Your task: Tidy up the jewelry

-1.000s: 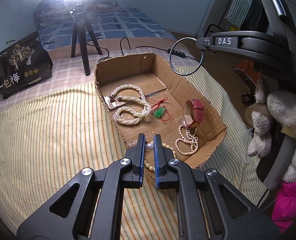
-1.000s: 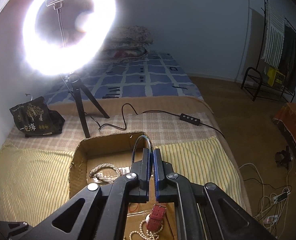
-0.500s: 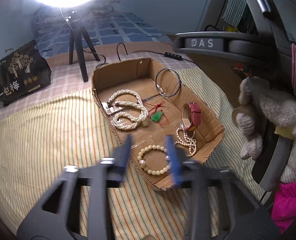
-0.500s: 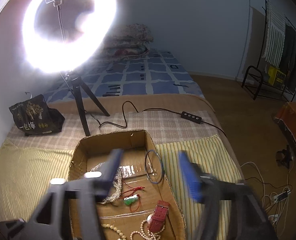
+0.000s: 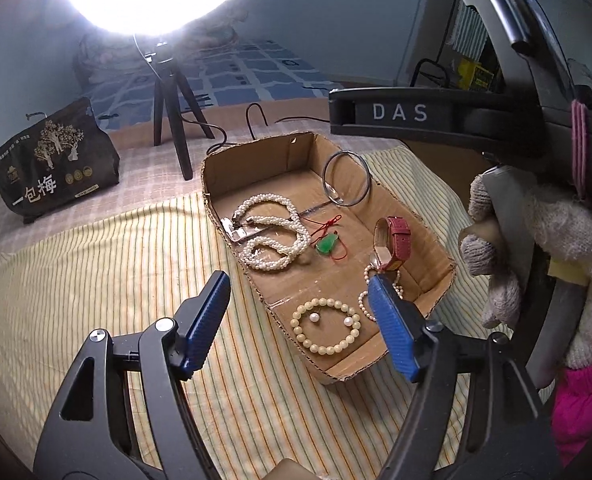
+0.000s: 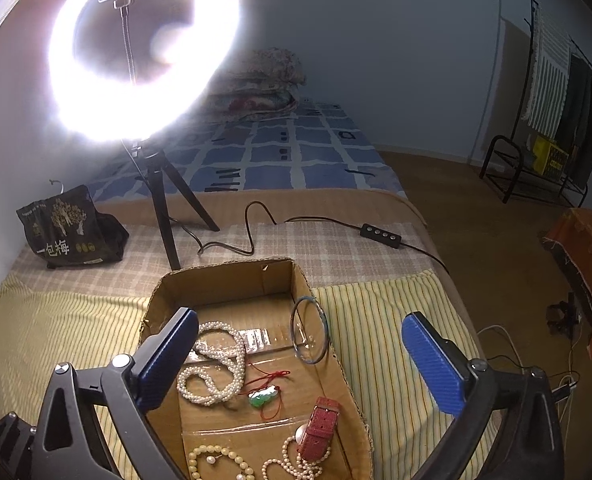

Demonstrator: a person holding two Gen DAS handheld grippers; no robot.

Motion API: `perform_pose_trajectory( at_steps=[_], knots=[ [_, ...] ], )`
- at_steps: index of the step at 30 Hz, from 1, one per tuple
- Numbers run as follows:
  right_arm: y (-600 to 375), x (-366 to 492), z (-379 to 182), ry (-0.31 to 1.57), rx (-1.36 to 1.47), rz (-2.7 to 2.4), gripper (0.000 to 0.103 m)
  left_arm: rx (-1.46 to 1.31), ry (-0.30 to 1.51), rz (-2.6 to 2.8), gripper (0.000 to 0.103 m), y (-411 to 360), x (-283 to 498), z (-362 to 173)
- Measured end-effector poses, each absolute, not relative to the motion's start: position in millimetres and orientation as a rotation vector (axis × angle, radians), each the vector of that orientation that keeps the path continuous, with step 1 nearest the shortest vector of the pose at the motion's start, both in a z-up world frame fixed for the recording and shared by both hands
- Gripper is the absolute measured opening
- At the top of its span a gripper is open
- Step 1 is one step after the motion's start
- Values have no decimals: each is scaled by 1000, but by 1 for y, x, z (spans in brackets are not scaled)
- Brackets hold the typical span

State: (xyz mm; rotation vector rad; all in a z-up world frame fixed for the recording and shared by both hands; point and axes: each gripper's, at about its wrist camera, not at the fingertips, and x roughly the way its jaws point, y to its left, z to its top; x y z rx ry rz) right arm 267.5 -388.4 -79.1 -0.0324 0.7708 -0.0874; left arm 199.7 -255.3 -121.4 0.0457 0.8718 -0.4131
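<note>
now both fingers (image 5: pixel 300 316) (image 6: pixel 300 364) wide — nothing held

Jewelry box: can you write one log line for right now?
left gripper: open, empty | right gripper: open, empty | bangle, bead bracelet: in box

on the side of my right gripper (image 5: pixel 392 114), seen from my left wrist camera, a grey plate carries the white letters "das". the black bag (image 5: pixel 54 160) on the checked cloth bears large white characters "一包梅" under a gold tree picture; the same three characters show on it from my right wrist camera (image 6: pixel 70 228). the small gold round seals and the white strip of tiny print beside them on the bag are too small for me to read. i can read nothing else.
</note>
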Motion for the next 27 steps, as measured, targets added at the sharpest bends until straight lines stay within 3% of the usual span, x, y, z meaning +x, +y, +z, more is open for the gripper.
perform_pose_trajectory(
  at_steps=[27],
  knots=[
    [-369, 199, -28, 649, -13, -105, 103, 66, 710, -384, 74, -209, 146, -67]
  ],
)
